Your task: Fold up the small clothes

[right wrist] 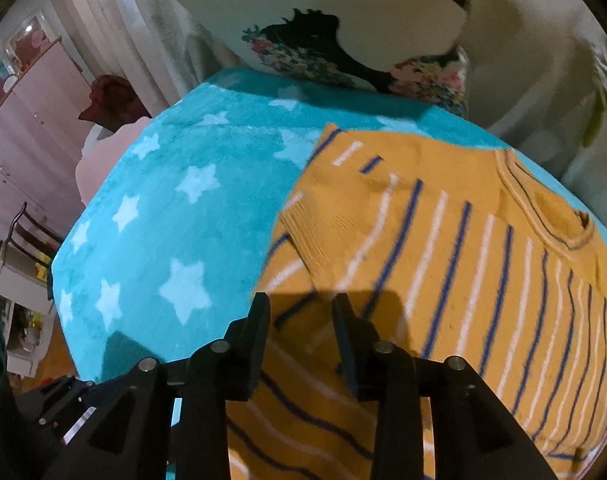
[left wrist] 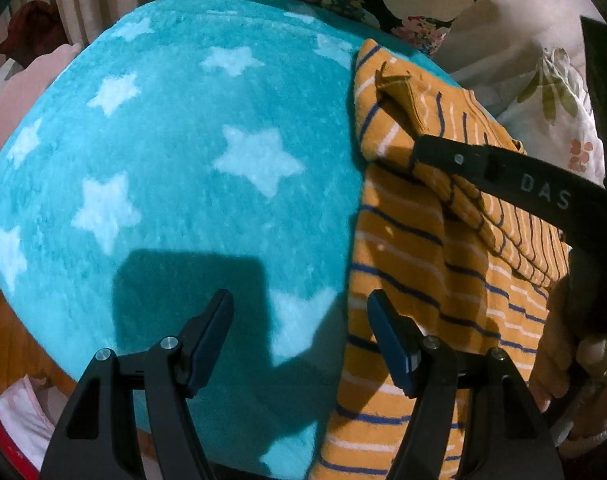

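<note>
Both pairs of fingers stand apart, empty, over the orange striped sweater (right wrist: 443, 240) lying on the star blanket (left wrist: 163, 160), whose folded sleeve (right wrist: 335, 216) could slip open if snagged.

Sweater (right wrist: 443, 248): ribbed knit cloth, matt, orange. Blanket (left wrist: 175, 152): plush fleece, fuzzy, teal. Left gripper (left wrist: 299, 340): matt black plastic, shiny metal pins. Floor (left wrist: 7, 344): glossy wood.

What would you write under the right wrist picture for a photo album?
Open right tongs hover over an orange striped sweater with one sleeve folded in, spread on a teal star-patterned blanket.
</note>
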`<state>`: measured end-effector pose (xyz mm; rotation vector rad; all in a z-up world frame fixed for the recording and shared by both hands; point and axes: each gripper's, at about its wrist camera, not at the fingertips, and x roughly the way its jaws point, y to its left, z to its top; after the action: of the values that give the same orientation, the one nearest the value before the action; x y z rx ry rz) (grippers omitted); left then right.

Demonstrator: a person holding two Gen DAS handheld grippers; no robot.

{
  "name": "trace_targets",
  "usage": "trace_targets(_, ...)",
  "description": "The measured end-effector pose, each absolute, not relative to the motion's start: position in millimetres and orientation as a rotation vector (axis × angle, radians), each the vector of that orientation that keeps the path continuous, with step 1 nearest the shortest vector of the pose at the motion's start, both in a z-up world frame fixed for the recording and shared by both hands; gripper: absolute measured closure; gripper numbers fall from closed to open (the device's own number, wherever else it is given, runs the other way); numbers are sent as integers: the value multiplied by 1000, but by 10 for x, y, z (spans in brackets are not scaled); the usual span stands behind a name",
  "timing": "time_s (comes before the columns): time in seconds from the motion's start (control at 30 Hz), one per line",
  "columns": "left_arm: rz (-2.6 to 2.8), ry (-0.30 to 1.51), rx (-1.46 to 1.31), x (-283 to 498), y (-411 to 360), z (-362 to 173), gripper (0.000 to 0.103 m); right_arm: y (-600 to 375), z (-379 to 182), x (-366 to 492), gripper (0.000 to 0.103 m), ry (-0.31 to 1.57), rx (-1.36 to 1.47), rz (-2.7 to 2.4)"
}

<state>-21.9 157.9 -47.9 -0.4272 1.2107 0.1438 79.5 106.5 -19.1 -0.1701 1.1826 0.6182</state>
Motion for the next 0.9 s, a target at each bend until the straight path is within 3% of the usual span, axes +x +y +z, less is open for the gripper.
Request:
trace_targets(0.13,219,1277,-475,-284,1432,-465,35,815,-156,693,56,1192,-155,586)
trace_targets(0.67,217,1300,-371,-530,789,-562,33,-1357,-161,-191,52,1280,5,304)
trace_targets(0.9,237,1282,-430,-771,858,-560,32,-2029,-270,-660,49,1327,118,254)
